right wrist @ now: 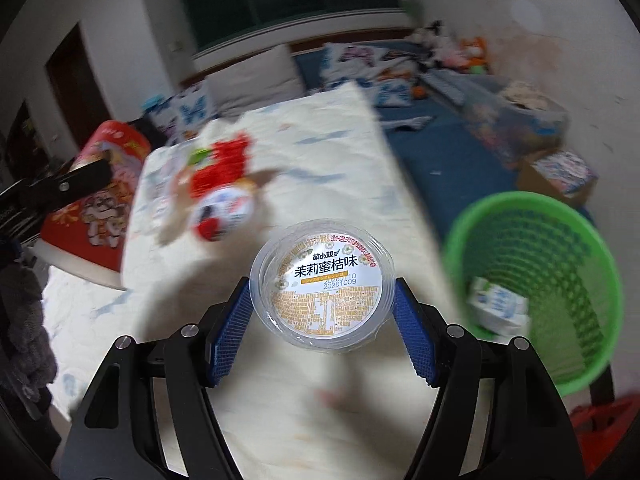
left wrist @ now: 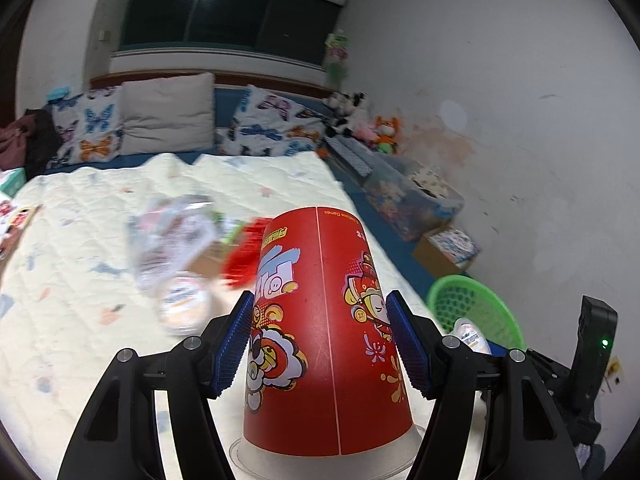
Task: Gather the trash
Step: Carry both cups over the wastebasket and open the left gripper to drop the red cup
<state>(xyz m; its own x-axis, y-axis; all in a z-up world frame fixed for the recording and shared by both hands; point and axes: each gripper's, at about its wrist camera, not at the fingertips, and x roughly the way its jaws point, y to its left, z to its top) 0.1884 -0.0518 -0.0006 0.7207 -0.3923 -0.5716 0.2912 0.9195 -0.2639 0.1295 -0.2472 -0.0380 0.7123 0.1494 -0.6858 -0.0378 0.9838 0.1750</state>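
Note:
My left gripper is shut on a red printed paper cup, held upside down with both blue pads on its sides. That cup also shows at the left of the right wrist view. My right gripper is shut on a clear plastic jelly cup with a white and orange label; the pads touch its rim on both sides. A green mesh basket stands just right of it, off the bed's edge, with a white and blue carton inside. More trash lies blurred on the quilt.
The cream quilt covers the bed, with pillows at its head. Loose wrappers and a round tub lie on it. Boxes and plush toys line the blue floor mat along the right wall. The basket is at the bed's right edge.

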